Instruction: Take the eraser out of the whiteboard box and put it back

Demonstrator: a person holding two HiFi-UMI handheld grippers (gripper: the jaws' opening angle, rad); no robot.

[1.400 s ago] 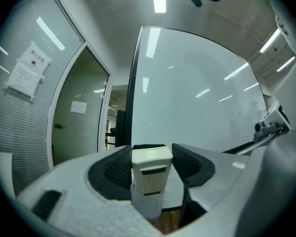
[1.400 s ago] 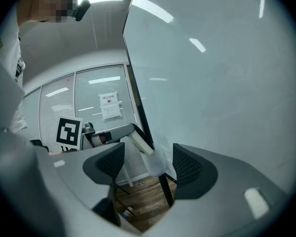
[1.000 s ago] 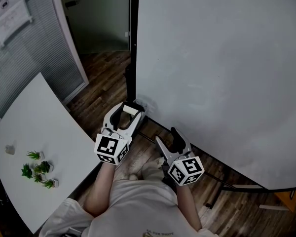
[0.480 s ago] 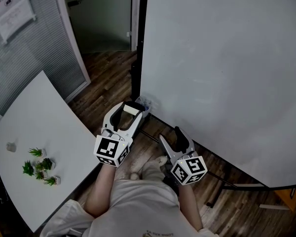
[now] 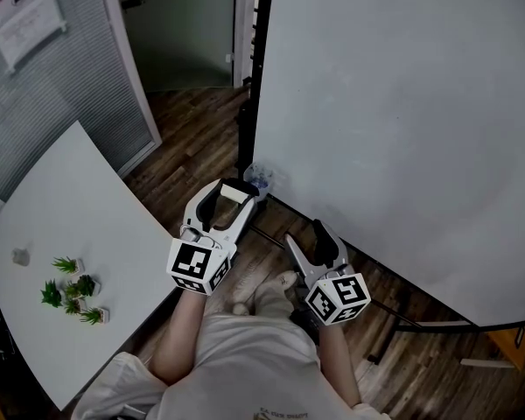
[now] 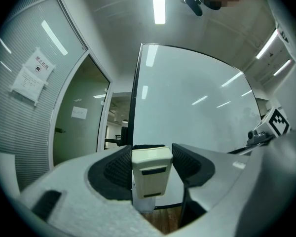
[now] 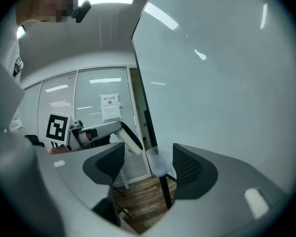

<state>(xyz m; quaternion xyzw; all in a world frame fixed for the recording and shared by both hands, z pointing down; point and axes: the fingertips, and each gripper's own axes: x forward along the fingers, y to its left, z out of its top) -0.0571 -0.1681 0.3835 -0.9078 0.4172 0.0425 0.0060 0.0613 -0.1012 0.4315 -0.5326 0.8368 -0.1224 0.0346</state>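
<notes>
Two claws near the whiteboard (image 5: 402, 129): left claw (image 5: 230, 193) clamped on the eraser (image 6: 151, 174) beside box (image 5: 259, 178), right claw (image 5: 305, 237) apart.

A large whiteboard (image 5: 402, 129) on a dark stand fills the right of the head view. Left of the whiteboard lies a dark wood plank floor (image 5: 192, 138). Farther left stands a white surface (image 5: 79, 208) carrying a cluster of small green plants (image 5: 74, 291) and, just beyond them, a small grey object (image 5: 19, 257) too small to identify. Behind the surface, away from the whiteboard, is a partition with grey blinds (image 5: 61, 86) bearing a paper notice (image 5: 26, 16), beside a dim doorway (image 5: 179, 33). A ceiling light strip (image 6: 158, 3) glows above the whiteboard.
</notes>
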